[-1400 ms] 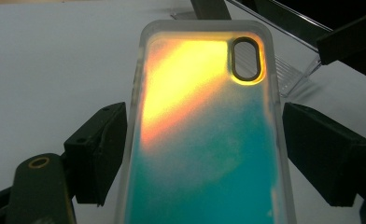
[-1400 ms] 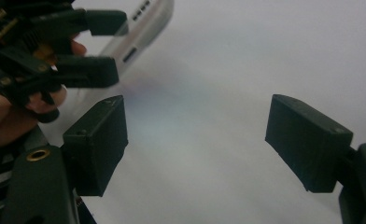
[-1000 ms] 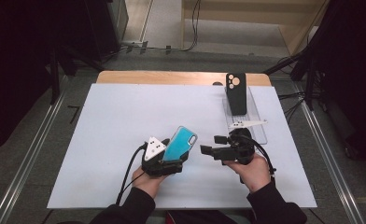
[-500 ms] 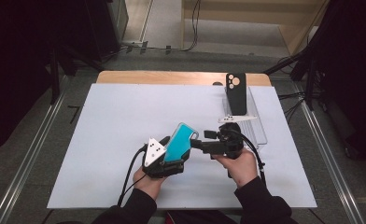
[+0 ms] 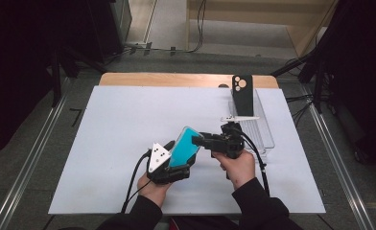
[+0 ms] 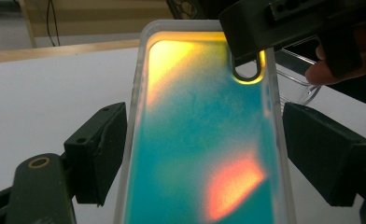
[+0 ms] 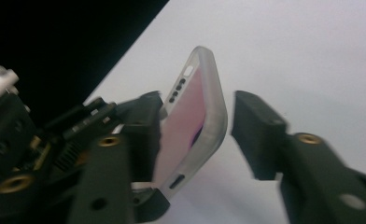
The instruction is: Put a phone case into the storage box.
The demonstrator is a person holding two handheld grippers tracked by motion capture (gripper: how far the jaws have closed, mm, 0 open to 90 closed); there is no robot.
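Note:
A teal iridescent phone case [image 5: 183,146] with a clear rim is held tilted up above the white mat, with my left gripper [image 5: 180,160] shut on its long sides. In the left gripper view the pads sit against both edges of the case [image 6: 200,140]. My right gripper [image 5: 198,140] comes in from the right at the case's top corner. Its jaws have just been closing, with the corner of the case [image 7: 195,116] between them. One pad lies at the case's face, while a thin gap still shows at the other.
A black phone case [image 5: 242,88] stands upright at the far end of a clear tray [image 5: 265,129] at the back right. The white mat [image 5: 104,143] covers the table, with a wooden edge [image 5: 176,79] beyond it.
My right hand moved left to the case's top corner and its jaws narrowed around it. The left hand and the case stayed put.

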